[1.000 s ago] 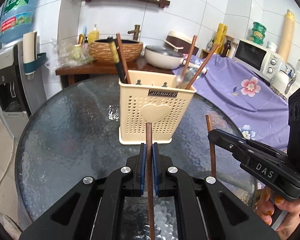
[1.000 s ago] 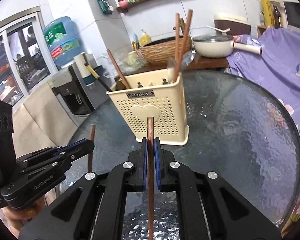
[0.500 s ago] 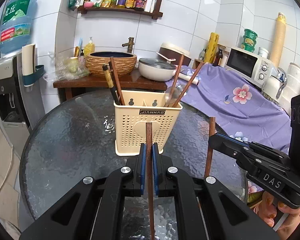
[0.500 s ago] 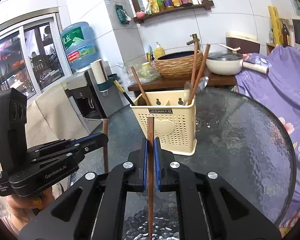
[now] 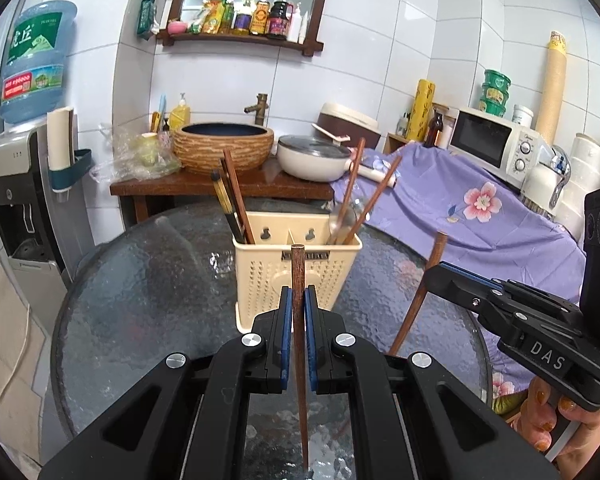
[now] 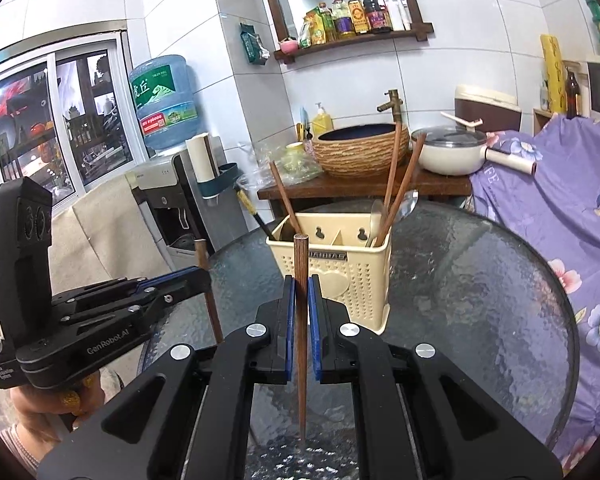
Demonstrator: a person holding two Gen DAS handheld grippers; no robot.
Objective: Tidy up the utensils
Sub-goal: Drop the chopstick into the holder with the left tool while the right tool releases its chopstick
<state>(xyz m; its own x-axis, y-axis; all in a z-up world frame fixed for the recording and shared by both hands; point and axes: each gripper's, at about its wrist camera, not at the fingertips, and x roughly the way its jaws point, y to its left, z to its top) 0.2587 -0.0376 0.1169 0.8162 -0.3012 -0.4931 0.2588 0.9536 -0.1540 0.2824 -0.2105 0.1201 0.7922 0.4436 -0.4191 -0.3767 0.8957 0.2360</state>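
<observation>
A cream perforated utensil holder (image 5: 300, 276) (image 6: 340, 276) stands on the round glass table (image 5: 148, 300), with chopsticks and a spoon in its left and right compartments. My left gripper (image 5: 299, 304) is shut on a brown chopstick (image 5: 299, 340), held upright in front of the holder. My right gripper (image 6: 301, 296) is shut on a second brown chopstick (image 6: 301, 340), also upright. The right gripper with its chopstick (image 5: 416, 300) shows at the right of the left wrist view. The left gripper with its chopstick (image 6: 210, 296) shows at the left of the right wrist view.
Behind the table is a wooden bench (image 5: 220, 188) with a woven basin (image 5: 224, 148) and a white pan (image 5: 316, 160). A purple flowered cloth (image 5: 460, 216) lies to the right, with a microwave (image 5: 496, 144) behind. A water dispenser (image 5: 16, 184) stands at the left.
Both grippers have risen and drawn back from the holder, each still holding its chopstick. The holder now looks smaller and lower in both views.
</observation>
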